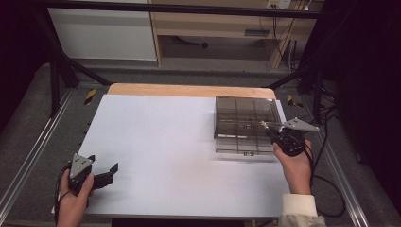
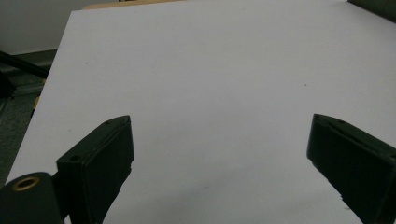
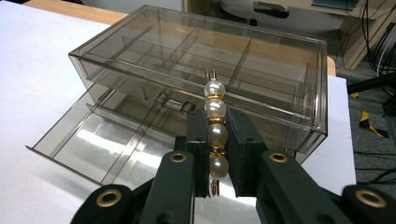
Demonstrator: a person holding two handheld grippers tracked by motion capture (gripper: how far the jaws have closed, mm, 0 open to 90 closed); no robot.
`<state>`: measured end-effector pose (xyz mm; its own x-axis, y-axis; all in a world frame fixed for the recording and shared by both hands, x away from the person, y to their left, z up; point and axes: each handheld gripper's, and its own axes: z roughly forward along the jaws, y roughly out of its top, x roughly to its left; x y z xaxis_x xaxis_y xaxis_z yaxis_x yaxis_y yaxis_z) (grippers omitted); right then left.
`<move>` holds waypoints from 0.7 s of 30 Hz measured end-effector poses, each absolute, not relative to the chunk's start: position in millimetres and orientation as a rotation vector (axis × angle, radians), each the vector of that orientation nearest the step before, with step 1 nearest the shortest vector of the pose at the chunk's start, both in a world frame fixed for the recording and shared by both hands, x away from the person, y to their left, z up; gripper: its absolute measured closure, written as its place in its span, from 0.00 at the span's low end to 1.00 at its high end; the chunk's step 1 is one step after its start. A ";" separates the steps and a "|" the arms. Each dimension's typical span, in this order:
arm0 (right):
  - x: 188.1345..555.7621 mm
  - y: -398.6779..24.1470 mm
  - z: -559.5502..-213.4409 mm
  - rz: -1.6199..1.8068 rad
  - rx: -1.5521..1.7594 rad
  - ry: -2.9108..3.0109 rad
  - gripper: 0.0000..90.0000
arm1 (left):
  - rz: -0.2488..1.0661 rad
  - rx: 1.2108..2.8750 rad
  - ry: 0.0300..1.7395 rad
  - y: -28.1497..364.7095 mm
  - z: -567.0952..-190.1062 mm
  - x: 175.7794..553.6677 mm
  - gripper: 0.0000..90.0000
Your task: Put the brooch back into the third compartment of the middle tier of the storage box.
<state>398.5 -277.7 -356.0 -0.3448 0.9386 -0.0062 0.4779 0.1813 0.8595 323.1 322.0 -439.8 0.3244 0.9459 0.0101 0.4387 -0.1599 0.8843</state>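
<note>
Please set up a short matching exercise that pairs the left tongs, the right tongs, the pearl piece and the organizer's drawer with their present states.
Things:
1. left tongs
2. right tongs
3. string of white pearls with gold spacers
4. lower drawer of the smoky clear plastic organizer box

States:
A. pulled open
B. clamped, standing upright
C. jaws wide apart over bare white table cover
D. shut on jewellery

Pairs: 1-C, 2-D, 3-B, 4-A
</note>
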 end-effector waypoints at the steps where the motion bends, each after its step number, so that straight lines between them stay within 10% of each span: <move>1: 398.5 -277.7 -356.0 1.080 1.327 1.908 0.89 | 0.761 1.752 1.244 321.8 -439.9 323.2 0.08; 21: 400.8 -279.6 -363.3 1.045 1.340 1.932 0.90 | 0.759 1.758 1.242 321.6 -440.2 323.3 0.08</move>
